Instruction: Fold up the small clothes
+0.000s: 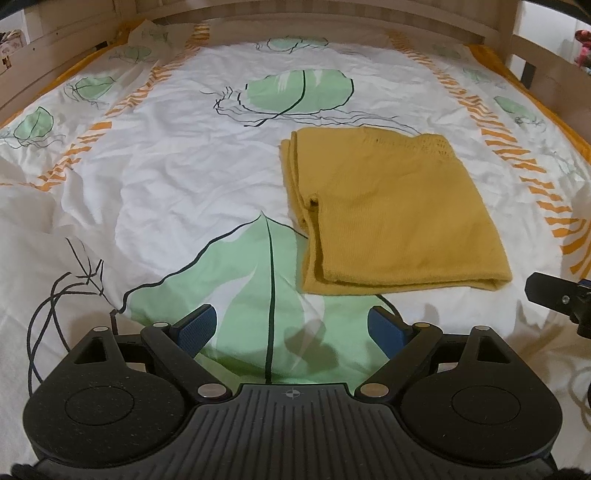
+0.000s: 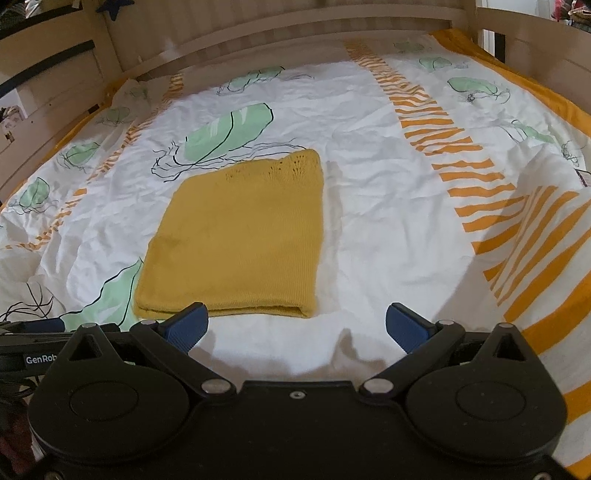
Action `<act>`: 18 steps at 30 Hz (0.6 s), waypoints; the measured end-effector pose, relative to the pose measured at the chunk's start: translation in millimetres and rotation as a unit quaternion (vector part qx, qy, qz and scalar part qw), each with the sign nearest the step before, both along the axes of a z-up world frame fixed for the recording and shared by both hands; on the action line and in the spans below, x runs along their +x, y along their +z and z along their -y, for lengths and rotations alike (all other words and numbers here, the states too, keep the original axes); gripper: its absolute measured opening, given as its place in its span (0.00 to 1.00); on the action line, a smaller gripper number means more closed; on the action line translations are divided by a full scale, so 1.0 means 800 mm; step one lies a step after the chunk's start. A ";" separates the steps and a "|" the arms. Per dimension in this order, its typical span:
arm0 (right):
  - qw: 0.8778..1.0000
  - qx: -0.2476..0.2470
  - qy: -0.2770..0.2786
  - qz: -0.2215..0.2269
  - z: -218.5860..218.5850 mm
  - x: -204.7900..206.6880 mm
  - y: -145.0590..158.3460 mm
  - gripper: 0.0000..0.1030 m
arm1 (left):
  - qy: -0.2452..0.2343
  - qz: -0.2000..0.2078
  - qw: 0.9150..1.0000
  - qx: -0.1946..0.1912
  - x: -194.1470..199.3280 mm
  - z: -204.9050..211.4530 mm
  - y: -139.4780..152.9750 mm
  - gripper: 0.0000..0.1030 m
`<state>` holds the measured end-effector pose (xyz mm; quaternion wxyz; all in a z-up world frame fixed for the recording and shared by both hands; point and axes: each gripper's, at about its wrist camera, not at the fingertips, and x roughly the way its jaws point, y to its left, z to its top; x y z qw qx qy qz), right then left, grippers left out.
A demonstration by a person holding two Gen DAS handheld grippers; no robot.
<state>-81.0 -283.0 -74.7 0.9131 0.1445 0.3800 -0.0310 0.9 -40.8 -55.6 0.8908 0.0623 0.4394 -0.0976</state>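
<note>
Folded mustard knit (image 2: 236, 236) on leaf-print duvet (image 2: 369, 184); left gripper (image 1: 291, 332) and right gripper (image 2: 295, 325) jaws released, empty; "GenRob" label (image 2: 40, 359)

A wooden-framed bed (image 2: 258, 33) carries a crumpled white duvet cover printed with green leaves and orange stripes (image 2: 369, 155). A folded mustard-yellow knitted garment (image 2: 240, 236) lies flat mid-bed, layered edges toward the near edge.

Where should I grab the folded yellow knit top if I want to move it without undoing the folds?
Probably the near folded edge of the yellow knit top, coming from the near side. It lies flat on the duvet, layers stacked and loose edges along its left side. Both the right gripper and left gripper are open and empty in front of it.
</note>
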 end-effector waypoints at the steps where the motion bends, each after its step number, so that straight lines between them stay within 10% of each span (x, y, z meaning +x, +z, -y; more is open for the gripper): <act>1: 1.000 0.001 0.000 0.000 0.000 0.000 0.000 0.99 | 0.000 0.000 1.000 0.002 0.000 0.000 0.000 0.87; 18: 1.000 0.002 0.001 -0.006 -0.004 0.001 -0.002 0.99 | -0.004 -0.007 1.000 0.003 0.002 0.003 -0.002 0.87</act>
